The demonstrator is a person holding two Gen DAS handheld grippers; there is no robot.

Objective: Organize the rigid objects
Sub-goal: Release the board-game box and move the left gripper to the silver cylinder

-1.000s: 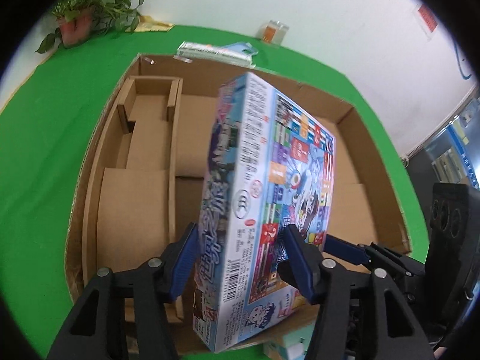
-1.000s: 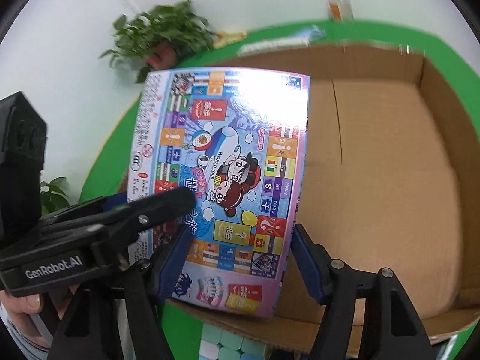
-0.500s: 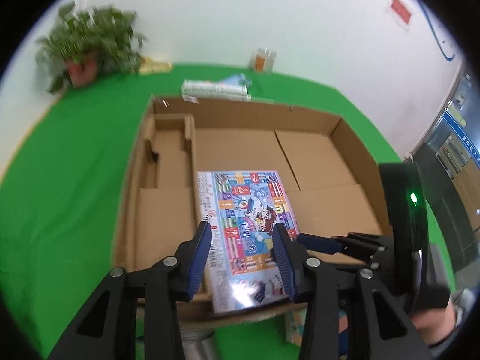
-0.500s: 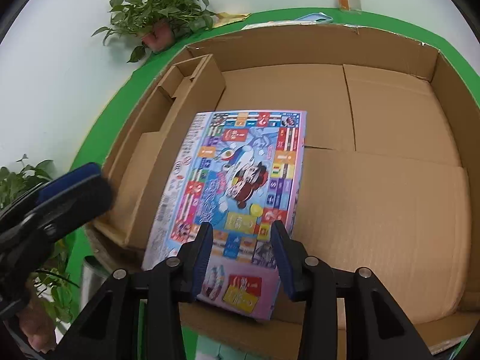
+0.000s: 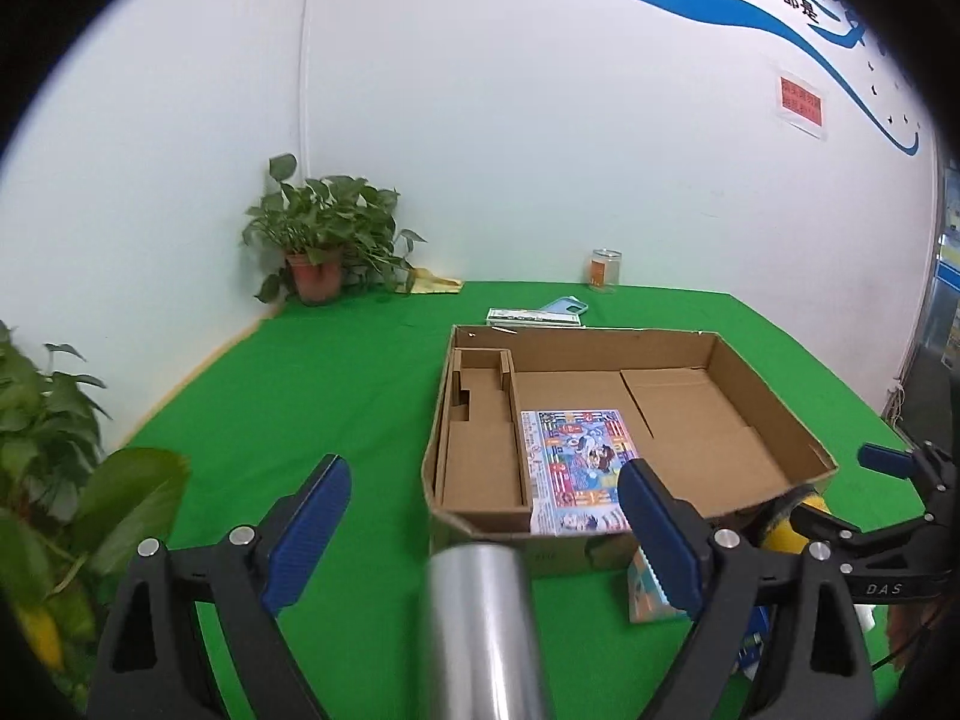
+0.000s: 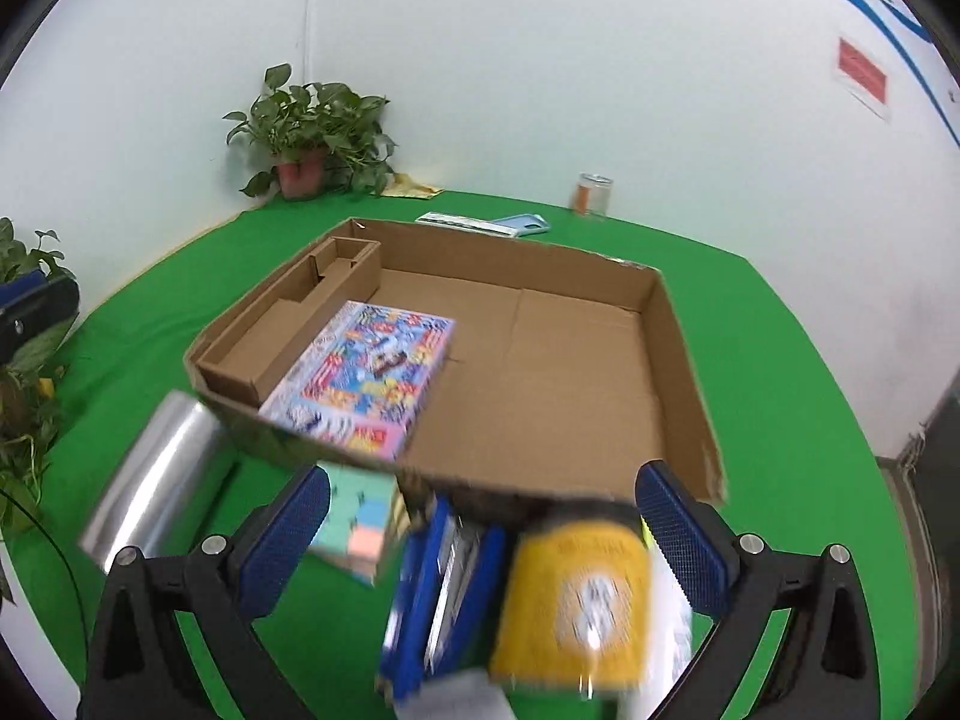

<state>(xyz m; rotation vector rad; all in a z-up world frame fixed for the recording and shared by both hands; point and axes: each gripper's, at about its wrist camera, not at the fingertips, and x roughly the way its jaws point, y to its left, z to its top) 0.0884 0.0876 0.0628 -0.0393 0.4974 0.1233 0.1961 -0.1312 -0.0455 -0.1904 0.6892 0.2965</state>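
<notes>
The colourful game box lies flat in the cardboard carton, beside its left divider. My left gripper is back from the carton's near wall, jaws opening wide. Its pads touch nothing. A silver cylinder lies on the cloth below it. My right gripper is also opening and holds nothing. It hangs over a yellow can, a blue box and a pastel cube. This view is blurred.
A green cloth covers the table. Potted plants stand at the back left, with more leaves at the near left. Behind the carton are a glass jar, a flat pack and a blue phone case.
Both grippers let go of the game box, which went from tilted to flat in the carton. Both then pulled back and up, and their jaws spread wide.
</notes>
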